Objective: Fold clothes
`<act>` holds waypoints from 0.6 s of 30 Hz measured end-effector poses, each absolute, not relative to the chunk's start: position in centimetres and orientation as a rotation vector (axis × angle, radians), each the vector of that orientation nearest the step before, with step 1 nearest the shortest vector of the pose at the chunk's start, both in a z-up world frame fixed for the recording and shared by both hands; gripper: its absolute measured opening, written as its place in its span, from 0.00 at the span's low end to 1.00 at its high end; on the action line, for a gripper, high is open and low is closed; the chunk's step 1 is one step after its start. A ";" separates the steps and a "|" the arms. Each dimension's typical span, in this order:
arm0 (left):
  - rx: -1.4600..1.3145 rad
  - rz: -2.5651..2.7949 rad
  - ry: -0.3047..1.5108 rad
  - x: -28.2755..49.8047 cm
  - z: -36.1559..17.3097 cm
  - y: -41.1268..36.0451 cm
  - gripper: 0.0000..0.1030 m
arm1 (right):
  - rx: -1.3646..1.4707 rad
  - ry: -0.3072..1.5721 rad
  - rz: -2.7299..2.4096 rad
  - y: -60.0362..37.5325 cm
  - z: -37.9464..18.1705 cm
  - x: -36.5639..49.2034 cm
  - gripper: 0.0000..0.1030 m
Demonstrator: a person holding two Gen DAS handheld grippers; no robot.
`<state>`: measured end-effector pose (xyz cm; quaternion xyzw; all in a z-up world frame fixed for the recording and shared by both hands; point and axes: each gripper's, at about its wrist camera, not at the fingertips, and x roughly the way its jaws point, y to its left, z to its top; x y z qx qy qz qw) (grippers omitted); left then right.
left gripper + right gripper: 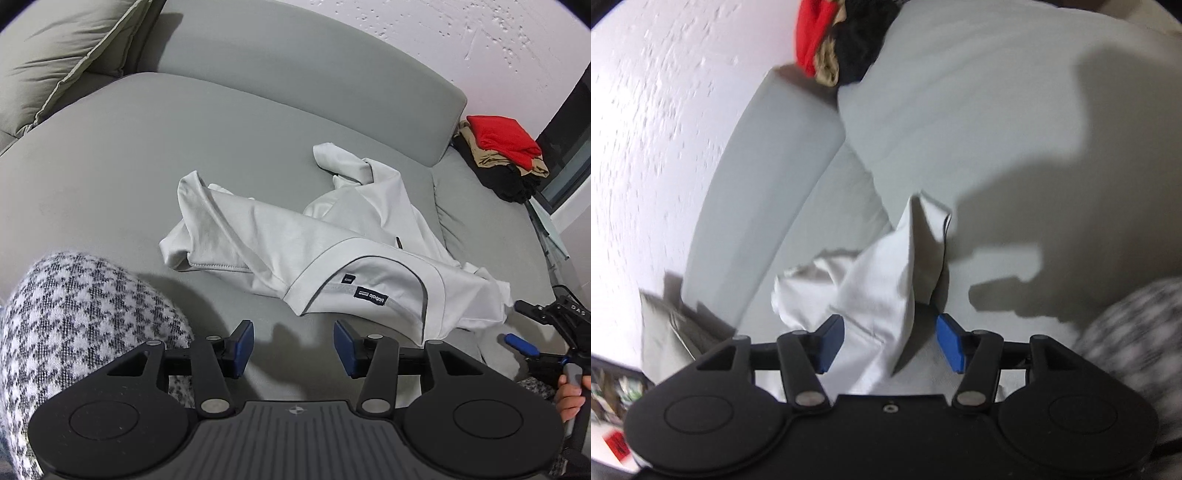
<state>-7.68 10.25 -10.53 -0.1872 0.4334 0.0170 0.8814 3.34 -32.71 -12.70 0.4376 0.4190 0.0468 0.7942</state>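
Spreading stage, judged: pale grey-white cotton T-shirt lies crumpled on the grey upholstered sofa seat, neck ribbing and dark label toward the camera, sleeves and hem bunched behind.

Item 1, left gripper: black frame, blue pads, jaws roughly half apart, nothing between them; it hovers over bare seat just short of the collar.

Item 2, right gripper: same build, jaws about half apart. In the right wrist view a fold of the shirt stands in the gap, nearer the left pad; neither pad visibly presses on it, so it counts as not gripped. View is motion-blurred.

Item 3, stack of folded garments, red on tan on black: at the far end of the sofa, well apart from the shirt.

Item 4, olive-grey cushion: far corner, clear of the work.

Item 5, person's leg in black-and-white houndstooth fabric: close beside the left gripper.

Handling notes, as judgement: take a single layer at each shoulder seam, not a bunch; close fully before lifting; draw the two corners apart so the body falls flat; keep the cloth off the leg. Risk: pinching two layers, which would lock the crumple in.
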 end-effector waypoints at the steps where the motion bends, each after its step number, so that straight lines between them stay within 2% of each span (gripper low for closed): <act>1: -0.393 0.036 0.905 -7.7 -10.6 10.3 0.45 | 0.959 0.903 0.114 -32.4 -13.2 3.4 0.53; 8: -0.412 0.043 0.921 -7.5 -11.3 10.3 0.45 | 1.101 0.856 0.147 -30.2 -16.2 4.2 0.52; 9: -0.410 0.043 0.919 -7.5 -11.3 10.4 0.45 | 1.101 0.854 0.146 -30.0 -16.2 4.1 0.49; 11: -0.409 0.042 0.915 -7.6 -11.3 10.5 0.45 | 1.088 0.842 0.148 -29.9 -15.7 3.8 0.20; 12: -0.413 0.041 0.914 -7.6 -11.4 10.6 0.45 | 1.081 0.837 0.138 -30.0 -15.2 3.5 0.12; 14: -0.425 0.032 0.912 -7.6 -11.4 10.9 0.45 | 1.097 0.811 0.124 -30.7 -14.1 2.7 0.04; 18: -0.449 0.006 0.897 -8.0 -11.6 11.5 0.45 | 1.175 0.698 0.109 -33.2 -11.1 0.7 0.03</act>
